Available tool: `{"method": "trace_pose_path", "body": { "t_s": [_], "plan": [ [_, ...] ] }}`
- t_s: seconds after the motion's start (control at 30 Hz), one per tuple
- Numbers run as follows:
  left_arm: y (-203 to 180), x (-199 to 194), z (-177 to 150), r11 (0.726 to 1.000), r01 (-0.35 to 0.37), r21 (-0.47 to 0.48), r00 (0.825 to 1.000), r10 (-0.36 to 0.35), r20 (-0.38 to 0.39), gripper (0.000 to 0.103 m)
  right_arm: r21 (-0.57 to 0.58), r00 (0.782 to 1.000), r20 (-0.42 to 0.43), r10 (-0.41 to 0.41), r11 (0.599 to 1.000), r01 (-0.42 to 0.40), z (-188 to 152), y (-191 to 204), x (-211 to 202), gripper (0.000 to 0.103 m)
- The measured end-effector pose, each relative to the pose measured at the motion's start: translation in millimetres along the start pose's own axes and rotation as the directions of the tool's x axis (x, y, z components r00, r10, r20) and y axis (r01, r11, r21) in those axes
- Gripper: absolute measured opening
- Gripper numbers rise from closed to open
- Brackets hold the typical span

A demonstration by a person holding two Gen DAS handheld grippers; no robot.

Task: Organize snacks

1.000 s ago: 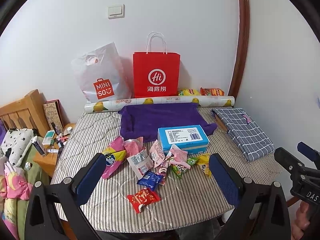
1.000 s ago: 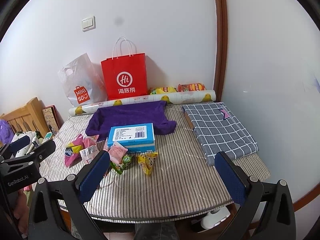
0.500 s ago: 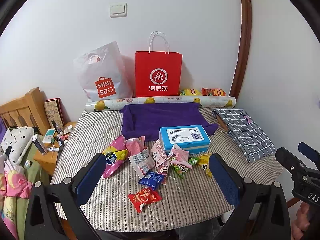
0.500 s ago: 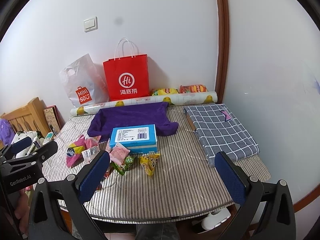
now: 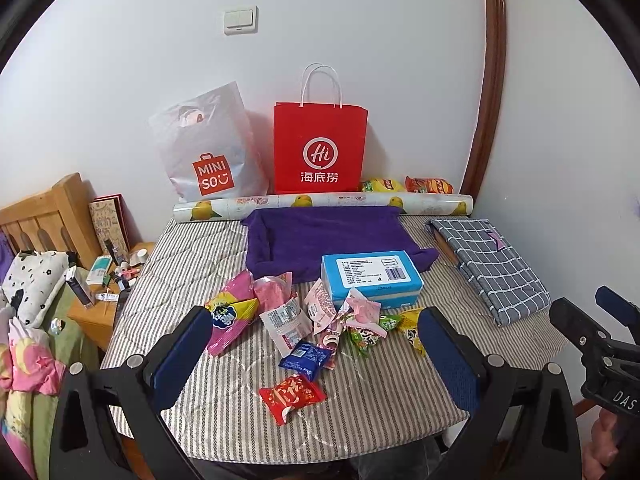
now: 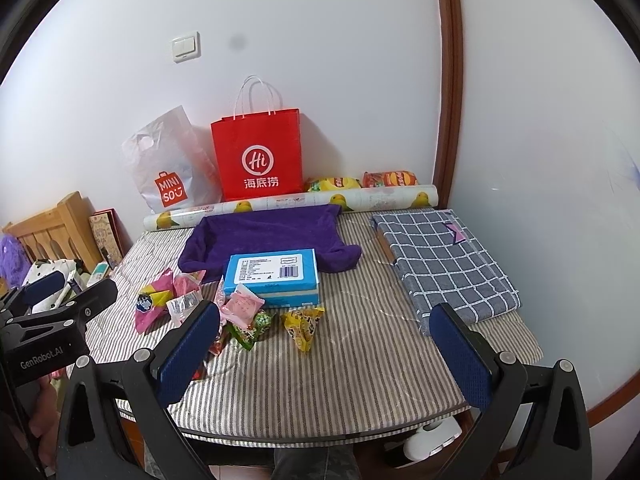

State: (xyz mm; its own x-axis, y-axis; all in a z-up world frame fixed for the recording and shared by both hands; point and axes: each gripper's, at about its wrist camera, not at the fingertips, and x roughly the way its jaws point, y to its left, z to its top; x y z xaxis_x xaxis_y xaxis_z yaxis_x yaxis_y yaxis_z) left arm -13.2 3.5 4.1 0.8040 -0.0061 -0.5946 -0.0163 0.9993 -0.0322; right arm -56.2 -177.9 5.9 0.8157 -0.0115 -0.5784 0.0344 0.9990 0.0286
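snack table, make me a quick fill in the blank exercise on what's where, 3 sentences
1. The blue box lies partly on the ______ cloth.
2. The paper bag standing against the wall is ______.
3. Both the left gripper and the right gripper are ______ and hold nothing.

Missing words: purple; red; open

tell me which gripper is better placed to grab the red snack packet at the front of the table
Left. The red snack packet lies between the open left gripper jaws; the right gripper, also open, faces bare striped cover.
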Motion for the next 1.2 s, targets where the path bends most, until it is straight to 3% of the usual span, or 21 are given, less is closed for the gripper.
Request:
{"method": "trace_pose_path", "body": {
  "t_s": [0.73,1.2],
  "plan": [
    [6.8,-0.7,1.6,1.0,0.029,-0.006,1.0,-0.029,0.007,0.103,-0.005,1.0,0.006,0.014,1.0,-0.014,-3.8,2.3,1.4,0.103],
    [20.5,38.7,-11.9,1.0,0.027,-0.014,0.997,-0.028,-0.067,0.103,-0.004,0.999,-0.046,0.004,1.0,-0.004,-15.5,4.1,41.4,0.103]
  ]
}}
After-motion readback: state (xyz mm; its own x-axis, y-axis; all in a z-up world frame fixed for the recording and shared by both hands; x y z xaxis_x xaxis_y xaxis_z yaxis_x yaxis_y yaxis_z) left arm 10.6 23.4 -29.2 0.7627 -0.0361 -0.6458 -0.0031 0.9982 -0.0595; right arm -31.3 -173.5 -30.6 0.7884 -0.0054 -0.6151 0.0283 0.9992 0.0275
